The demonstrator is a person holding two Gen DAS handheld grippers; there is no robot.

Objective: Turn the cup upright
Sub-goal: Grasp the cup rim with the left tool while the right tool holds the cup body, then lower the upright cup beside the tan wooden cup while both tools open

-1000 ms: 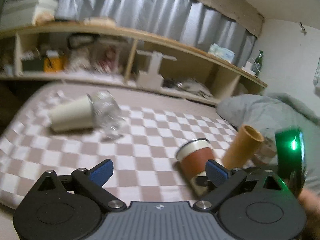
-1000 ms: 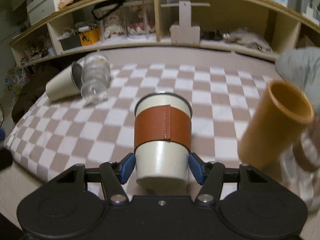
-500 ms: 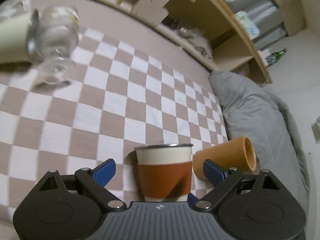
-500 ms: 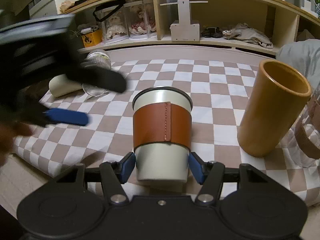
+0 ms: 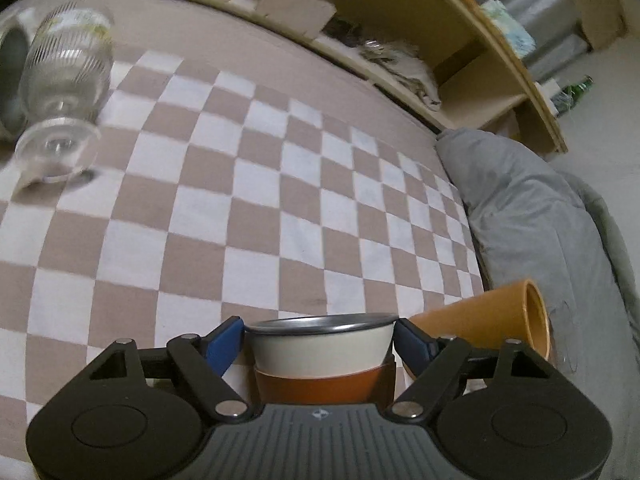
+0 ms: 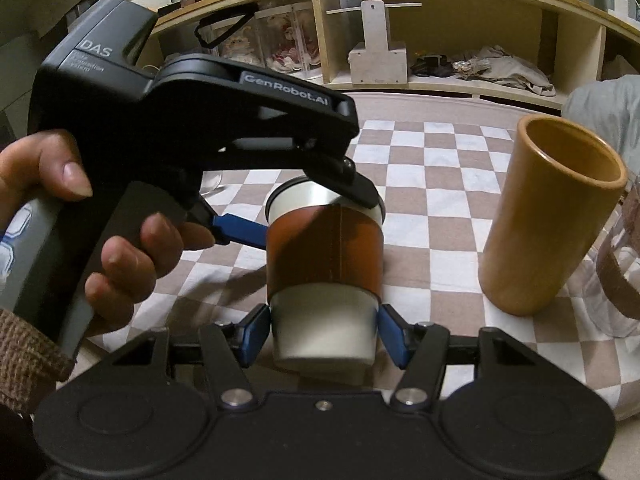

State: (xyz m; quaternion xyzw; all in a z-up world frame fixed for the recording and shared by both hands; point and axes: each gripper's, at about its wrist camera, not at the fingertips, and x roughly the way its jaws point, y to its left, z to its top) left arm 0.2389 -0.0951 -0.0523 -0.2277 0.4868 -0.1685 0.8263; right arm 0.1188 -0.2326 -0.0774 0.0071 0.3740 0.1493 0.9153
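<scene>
The cup (image 6: 324, 264), cream with a brown sleeve, is standing upright on the checkered cloth (image 5: 248, 208) of the bed, mouth up, with its metal rim showing in the left wrist view (image 5: 320, 326). The right gripper (image 6: 324, 334) is clamping the cup near its base, a blue pad pressing on each side of the cream wall. The left gripper (image 5: 320, 340) is reaching in from the other side at the level of the rim, its blue fingertips (image 5: 224, 342) sitting right against the upper wall on both sides; whether they are actually pressing or only just beside it is hard to tell. In the right wrist view the left gripper (image 6: 320, 216) is crossing over the cup's mouth, held by the person's left hand (image 6: 120, 248). An orange tumbler (image 6: 548, 220) is standing upright just to the right of the cup, not touching it. Farther off on the cloth a clear glass (image 5: 64, 92) is lying on its side. A grey blanket (image 5: 540, 220) is bunching along the cloth's right edge, and a wooden shelf (image 6: 440, 40) is running behind.
</scene>
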